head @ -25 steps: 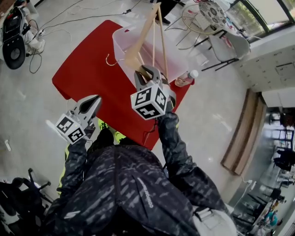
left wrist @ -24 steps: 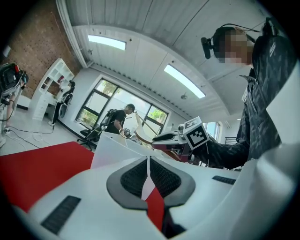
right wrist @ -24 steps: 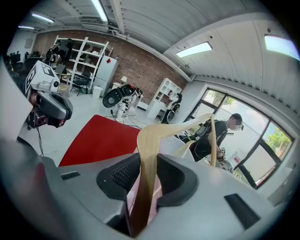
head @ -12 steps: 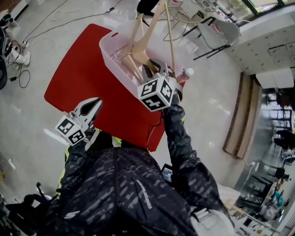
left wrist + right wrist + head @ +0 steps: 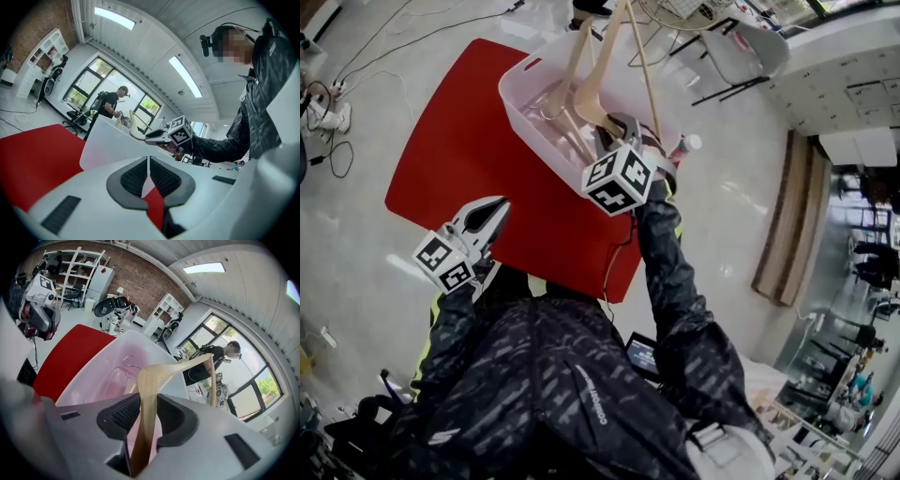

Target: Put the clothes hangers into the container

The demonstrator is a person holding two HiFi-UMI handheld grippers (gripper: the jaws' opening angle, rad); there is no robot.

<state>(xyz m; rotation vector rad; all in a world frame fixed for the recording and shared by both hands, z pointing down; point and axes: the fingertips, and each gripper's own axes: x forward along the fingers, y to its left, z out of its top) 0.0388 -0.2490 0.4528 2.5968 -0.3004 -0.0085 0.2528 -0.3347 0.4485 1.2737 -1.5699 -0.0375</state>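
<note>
Wooden hanger (image 5: pixel 602 73) tilted over translucent container (image 5: pixel 517 98), another hanger (image 5: pixel 553 101) inside

Overall light: bright, even daylight and lamp light are filling all three views.
Ceiling lamps (image 5: pixel 187 75): long strips are burning out to white at 11 and 12 o'clock in the left gripper view.
Windows (image 5: pixel 255 385): they are washing out at 4 o'clock in the right gripper view.
Floor (image 5: pixel 356 216): it is glaring softly at 9 o'clock in the head view.
Shadows: they are staying faint and soft-edged.
Distortion: the wide lenses are bending straight lines, and black corners are ringing both gripper views.
Focus: the left gripper (image 5: pixel 148 164), the right gripper (image 5: pixel 147 401) and the clothes hanger (image 5: pixel 143 427) are blurring at 6 o'clock, close to the lens.
</note>
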